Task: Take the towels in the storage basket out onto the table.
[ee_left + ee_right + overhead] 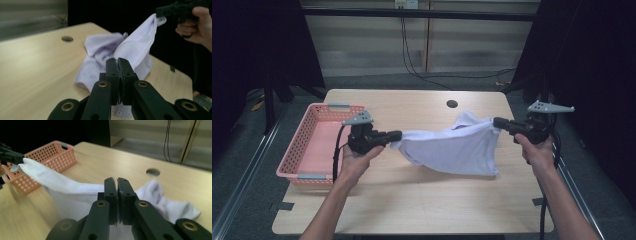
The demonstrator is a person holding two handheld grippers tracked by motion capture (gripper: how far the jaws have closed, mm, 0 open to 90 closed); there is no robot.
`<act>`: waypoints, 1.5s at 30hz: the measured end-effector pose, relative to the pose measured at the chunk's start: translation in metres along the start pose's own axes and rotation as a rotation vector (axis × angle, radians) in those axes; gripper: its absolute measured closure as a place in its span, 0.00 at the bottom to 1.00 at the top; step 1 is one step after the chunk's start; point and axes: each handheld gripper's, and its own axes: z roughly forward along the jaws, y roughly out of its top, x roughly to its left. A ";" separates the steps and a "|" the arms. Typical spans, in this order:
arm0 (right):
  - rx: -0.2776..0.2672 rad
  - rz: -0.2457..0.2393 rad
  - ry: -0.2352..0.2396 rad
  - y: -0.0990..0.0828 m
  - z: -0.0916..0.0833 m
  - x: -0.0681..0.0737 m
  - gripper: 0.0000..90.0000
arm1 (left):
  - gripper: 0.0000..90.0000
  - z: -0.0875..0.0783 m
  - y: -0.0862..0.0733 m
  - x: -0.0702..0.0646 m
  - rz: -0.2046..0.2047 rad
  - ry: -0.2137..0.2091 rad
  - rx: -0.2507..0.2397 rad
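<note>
Left gripper: jaws pinched tight on the cloth's left edge, held above the table.
Right gripper: jaws clamped on the cloth's right edge, also raised.
Cloth: one, white with a stitched hem, stretched between both grippers; its middle sags and the far part still lies bunched on the table.
Basket: one, pink and perforated, at the table's left edge, just beside the left gripper.
Hole: one, far side of the table.

Soft white cloth; matt pale wood table.
</note>
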 end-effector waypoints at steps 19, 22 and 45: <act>-0.185 -0.095 0.010 0.070 -0.077 0.034 0.96 | 0.98 -0.043 0.063 -0.057 0.136 -0.045 -0.092; -0.080 -0.070 0.048 0.001 -0.077 0.042 0.96 | 0.98 -0.039 0.010 -0.060 0.087 -0.087 -0.023; 0.209 0.040 0.057 -0.153 -0.056 0.058 0.62 | 0.68 -0.004 -0.124 -0.038 -0.072 -0.074 0.284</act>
